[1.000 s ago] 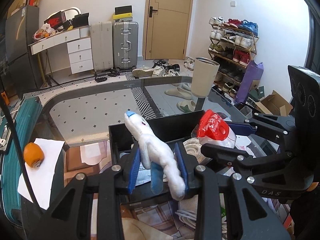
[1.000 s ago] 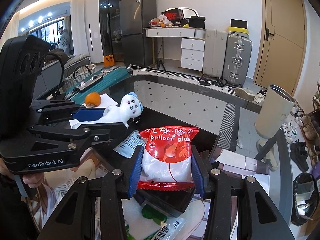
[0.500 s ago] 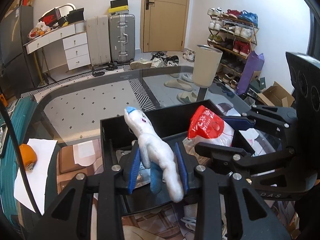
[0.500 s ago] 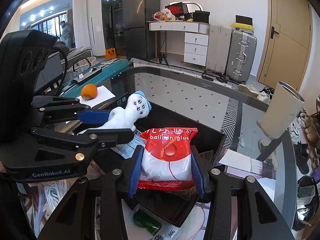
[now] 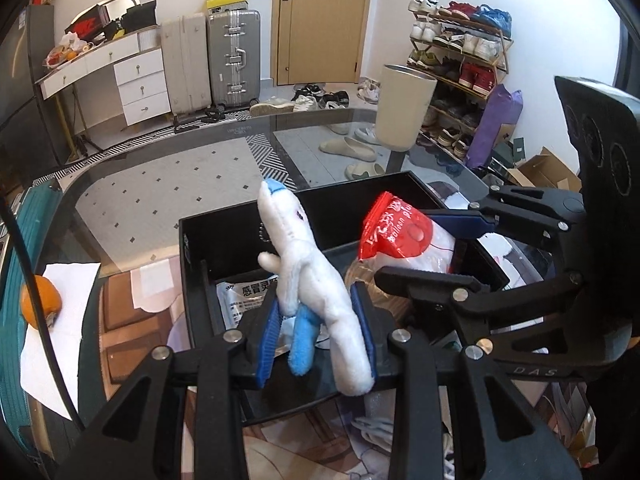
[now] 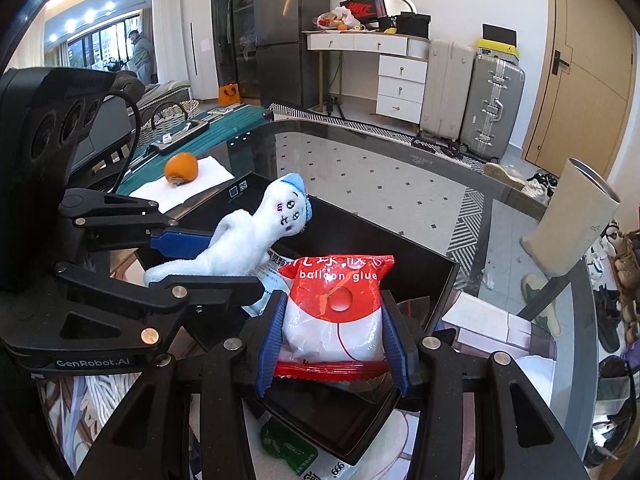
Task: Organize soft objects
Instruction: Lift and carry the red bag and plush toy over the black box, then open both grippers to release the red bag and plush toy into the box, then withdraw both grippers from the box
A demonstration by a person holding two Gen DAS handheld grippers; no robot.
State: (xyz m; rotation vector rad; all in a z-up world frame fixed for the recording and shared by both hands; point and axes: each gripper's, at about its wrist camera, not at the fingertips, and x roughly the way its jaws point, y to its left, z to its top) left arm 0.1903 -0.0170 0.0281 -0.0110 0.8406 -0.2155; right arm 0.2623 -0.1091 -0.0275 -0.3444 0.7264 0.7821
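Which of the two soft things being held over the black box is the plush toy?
The white doll in the left gripper; the right gripper holds a red-topped packet.

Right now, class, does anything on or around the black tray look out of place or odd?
An orange fruit sits on white paper beside the black tray, odd among soft things. Otherwise nothing is spilled: the white plush doll and balloon glue packet are simply held over it.

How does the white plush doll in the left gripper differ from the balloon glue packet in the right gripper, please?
The white plush doll is fuzzy fabric with a blue cap and a stitched face; the balloon glue packet is glossy red and clear plastic with printed lettering. The doll is long and thin, sticking far past its pads; the packet is squat and wide, filling the gap. Both are pinched between blue pads, left gripper and right gripper, above the black tray.
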